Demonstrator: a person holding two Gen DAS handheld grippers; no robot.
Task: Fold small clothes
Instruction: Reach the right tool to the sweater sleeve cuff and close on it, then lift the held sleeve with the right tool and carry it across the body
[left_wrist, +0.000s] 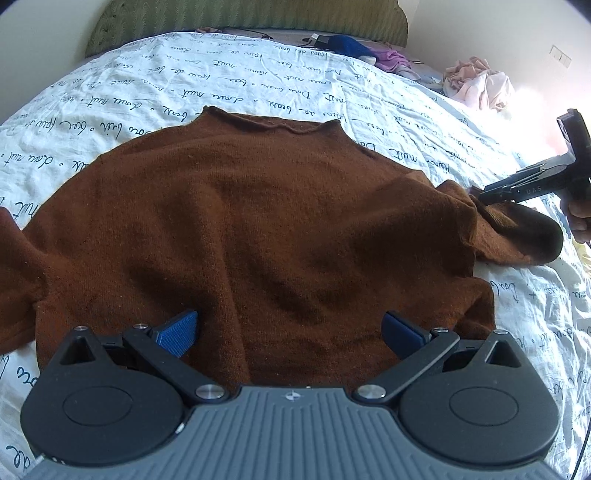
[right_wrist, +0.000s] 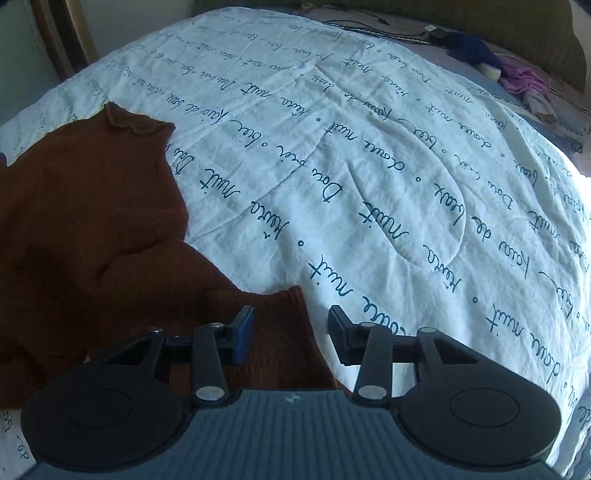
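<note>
Blue-padded fingers (left_wrist: 176, 332) of the left tool (left_wrist: 290, 330) stand spread wide just above the hem of a brown knitted sweater (left_wrist: 240, 229), pinching nothing. That sweater lies flat and face-up on the bed (left_wrist: 258, 77), neck opening pointing away toward the green headboard (left_wrist: 243, 22), with one sleeve trailing off to the left edge of the left wrist view and the other reaching out to the right.

No containers show in either view. White bedding printed with dark handwritten script covers the bed. Along its far side lie a dark blue cloth (left_wrist: 347, 44), a purple garment (left_wrist: 391, 61) beside it, and a crumpled heap of pale pink clothes (left_wrist: 480, 86) near the right corner.

From the left wrist view, the right tool (left_wrist: 480, 195) comes in low from the right, its tip at the bunched right sleeve, with the person's hand (left_wrist: 580, 221) gripping its handle at the frame edge. From the right wrist view, its fingers (right_wrist: 242, 334) are parted, one over the ribbed sleeve cuff (right_wrist: 284, 332) and the other over bare bedding, the cuff's edge between them; they are not pressed on the cloth. Whether they touch the fabric cannot be told.
</note>
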